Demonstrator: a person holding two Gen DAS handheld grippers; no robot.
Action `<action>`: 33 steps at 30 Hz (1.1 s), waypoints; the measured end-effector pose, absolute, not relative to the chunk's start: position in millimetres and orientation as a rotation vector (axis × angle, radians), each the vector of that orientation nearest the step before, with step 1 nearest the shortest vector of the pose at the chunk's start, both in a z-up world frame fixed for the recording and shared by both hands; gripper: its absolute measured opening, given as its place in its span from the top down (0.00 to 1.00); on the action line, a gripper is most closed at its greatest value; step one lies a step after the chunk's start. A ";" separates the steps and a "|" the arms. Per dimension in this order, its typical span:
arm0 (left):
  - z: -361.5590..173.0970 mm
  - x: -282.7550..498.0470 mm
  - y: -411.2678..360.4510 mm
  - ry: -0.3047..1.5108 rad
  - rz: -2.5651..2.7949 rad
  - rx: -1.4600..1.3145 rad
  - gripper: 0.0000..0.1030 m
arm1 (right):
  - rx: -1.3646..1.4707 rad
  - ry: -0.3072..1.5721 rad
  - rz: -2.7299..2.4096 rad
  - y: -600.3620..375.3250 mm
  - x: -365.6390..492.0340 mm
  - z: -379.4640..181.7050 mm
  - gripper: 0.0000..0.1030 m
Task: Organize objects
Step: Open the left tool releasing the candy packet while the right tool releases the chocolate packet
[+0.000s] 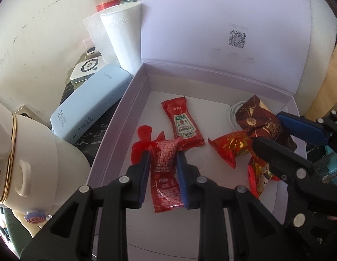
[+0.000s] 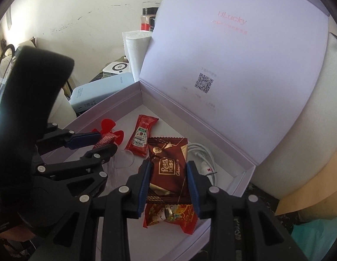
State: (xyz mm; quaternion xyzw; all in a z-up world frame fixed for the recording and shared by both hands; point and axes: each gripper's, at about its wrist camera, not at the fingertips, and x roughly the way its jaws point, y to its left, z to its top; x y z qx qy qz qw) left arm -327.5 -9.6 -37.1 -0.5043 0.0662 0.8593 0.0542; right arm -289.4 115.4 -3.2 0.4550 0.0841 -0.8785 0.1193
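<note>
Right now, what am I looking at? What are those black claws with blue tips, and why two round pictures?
No robot: a person holds two hand-held grippers, each carrying a wide-angle camera, so each picture looks along one claw. The left gripper pinches a ketchup sachet. The right gripper is closed around a brown chocolate packet. Both are over an open white box that also holds another ketchup sachet, red candy wrappers, a red plastic propeller and a white cable.
</note>
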 end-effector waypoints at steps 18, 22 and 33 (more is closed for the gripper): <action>-42.3 -319.2 -23.2 0.146 2.623 -1.601 0.48 | 1.446 0.238 -2.576 122.9 -291.1 -15.0 0.51; -44.0 -310.7 -26.0 0.125 2.610 -1.616 0.45 | 1.442 0.250 -2.570 122.0 -283.7 -10.9 0.49; -23.2 -281.8 -27.0 0.133 2.606 -1.562 0.45 | 1.382 0.248 -2.596 124.1 -261.6 13.8 0.41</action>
